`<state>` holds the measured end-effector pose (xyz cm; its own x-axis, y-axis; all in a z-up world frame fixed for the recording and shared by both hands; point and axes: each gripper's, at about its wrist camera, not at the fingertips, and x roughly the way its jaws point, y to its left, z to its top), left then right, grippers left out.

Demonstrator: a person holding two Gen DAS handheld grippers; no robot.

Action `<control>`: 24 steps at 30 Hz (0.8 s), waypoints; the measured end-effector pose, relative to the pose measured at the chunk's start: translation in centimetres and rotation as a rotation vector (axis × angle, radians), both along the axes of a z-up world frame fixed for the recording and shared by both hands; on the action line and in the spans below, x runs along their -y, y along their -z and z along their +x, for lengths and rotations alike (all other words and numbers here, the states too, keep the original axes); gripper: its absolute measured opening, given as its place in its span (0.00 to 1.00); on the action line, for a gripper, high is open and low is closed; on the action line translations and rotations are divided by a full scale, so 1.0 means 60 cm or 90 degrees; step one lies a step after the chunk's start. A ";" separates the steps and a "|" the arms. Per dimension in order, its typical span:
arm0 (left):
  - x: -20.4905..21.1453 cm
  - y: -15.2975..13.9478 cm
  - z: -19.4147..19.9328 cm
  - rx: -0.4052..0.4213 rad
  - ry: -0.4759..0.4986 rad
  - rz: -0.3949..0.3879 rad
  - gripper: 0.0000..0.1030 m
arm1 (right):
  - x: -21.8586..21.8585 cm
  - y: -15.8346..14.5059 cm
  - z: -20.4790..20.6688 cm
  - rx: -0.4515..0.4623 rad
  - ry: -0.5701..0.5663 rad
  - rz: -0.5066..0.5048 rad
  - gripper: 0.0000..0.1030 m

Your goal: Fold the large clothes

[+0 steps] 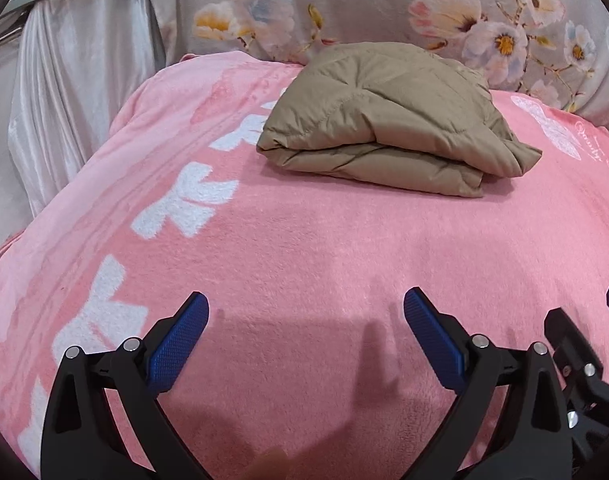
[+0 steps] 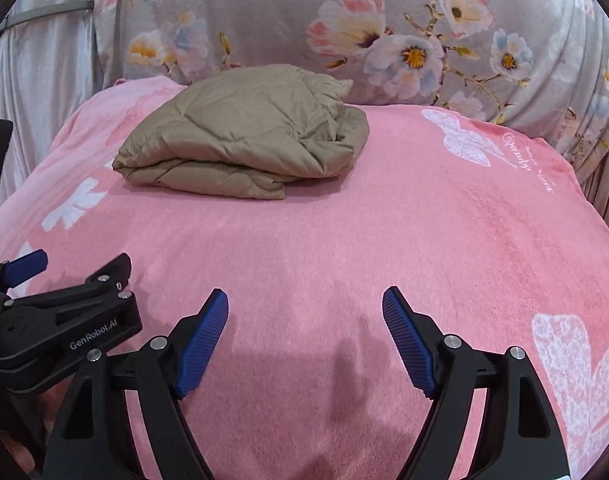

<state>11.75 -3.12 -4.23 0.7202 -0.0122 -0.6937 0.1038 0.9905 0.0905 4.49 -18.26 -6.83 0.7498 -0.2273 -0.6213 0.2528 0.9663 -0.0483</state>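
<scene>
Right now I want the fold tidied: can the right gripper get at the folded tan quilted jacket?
Probably yes: the right gripper is open and only bare pink blanket lies before the jacket.

I hold my left gripper (image 1: 306, 300) low and tipped downward over the pink blanket (image 1: 324, 240), its jaws spread wide with nothing between the blue pads (image 1: 176, 344). My right gripper (image 2: 305, 300) sits just beside it over the same blanket, tipped down likewise, jaws standing wide and empty. In the right wrist view the left gripper's black body shows at the lower left; in the left wrist view the right gripper's finger pokes in at the lower right. Neither touches the blanket.
</scene>
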 end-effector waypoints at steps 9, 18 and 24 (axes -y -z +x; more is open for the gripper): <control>0.007 -0.002 -0.005 0.016 -0.007 0.025 0.93 | 0.015 0.003 -0.007 0.008 0.017 0.034 0.75; 0.010 -0.004 -0.010 0.026 -0.007 0.037 0.93 | 0.003 0.002 -0.008 0.007 0.013 0.016 0.75; 0.015 -0.006 -0.016 0.035 -0.001 0.043 0.93 | 0.001 0.002 -0.007 0.006 0.013 0.014 0.75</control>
<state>10.80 -4.02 -3.89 0.7573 0.0341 -0.6522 0.0955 0.9821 0.1623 4.08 -18.33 -6.97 0.7512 -0.2290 -0.6191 0.2732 0.9617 -0.0242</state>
